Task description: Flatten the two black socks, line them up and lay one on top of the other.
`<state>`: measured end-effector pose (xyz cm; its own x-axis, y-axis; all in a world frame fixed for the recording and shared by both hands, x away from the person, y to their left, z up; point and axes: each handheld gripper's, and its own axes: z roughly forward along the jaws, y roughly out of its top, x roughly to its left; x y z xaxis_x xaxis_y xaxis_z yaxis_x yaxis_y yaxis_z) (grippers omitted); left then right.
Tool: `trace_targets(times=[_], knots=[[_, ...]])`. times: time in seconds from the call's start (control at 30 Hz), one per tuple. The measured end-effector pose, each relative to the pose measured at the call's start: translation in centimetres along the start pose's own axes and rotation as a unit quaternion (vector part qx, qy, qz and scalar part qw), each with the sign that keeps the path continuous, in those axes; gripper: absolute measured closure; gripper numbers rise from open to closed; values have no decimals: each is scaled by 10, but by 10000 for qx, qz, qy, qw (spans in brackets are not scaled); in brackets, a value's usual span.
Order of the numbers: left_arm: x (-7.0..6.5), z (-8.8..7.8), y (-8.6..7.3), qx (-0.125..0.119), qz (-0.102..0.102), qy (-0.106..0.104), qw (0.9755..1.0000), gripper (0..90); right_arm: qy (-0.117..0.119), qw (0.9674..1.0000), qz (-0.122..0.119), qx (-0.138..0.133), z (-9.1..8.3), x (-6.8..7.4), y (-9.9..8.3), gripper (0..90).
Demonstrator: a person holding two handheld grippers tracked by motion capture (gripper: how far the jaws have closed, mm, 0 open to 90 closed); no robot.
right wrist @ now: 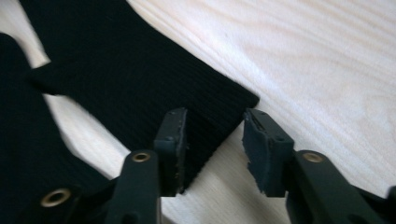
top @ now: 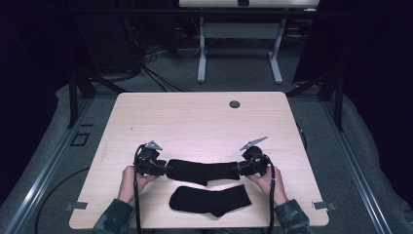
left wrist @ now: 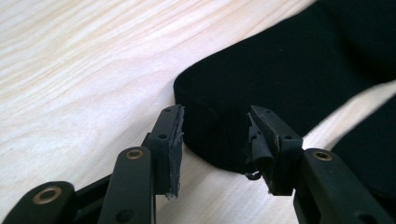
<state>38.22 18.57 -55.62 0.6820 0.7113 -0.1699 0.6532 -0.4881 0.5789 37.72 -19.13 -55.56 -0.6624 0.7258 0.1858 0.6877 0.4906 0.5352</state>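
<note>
Both grippers, left (top: 163,168) and right (top: 239,168), stand part-open (nothing pinched) around the far flat black knit sock (top: 202,171), whose thin ends could slip when they close.

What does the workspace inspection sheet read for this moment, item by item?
Surface: pale wooden table, with a round hole near its far edge.
Job's things: far sock lies flat between the two grippers; near sock lies flat close to the person's edge, apart from it.
Clutter: nothing seen.
Grippers: left gripper has its jaws parted around the far sock's rounded end, pads not pressing it. Right gripper has its jaws parted at the far sock's straight end, a gap beside each pad.
Cables: one cable trails from the left gripper, another from the right gripper.
Surroundings: dark room, grey floor, second table frame behind.
</note>
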Motion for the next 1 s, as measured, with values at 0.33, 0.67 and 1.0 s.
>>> trace_targets(times=[0.33,0.67,1.0], knots=[[-4,9,1,121,142,99,9998,753,-285,9995,-128,82,5,1,-1,655],[-13,12,-2,12,146,37,9999,870,-242,9996,-150,-17,1,-5,-9,752],[-21,14,-2,39,158,47,9999,870,-253,9996,-140,72,-5,-10,-14,759]])
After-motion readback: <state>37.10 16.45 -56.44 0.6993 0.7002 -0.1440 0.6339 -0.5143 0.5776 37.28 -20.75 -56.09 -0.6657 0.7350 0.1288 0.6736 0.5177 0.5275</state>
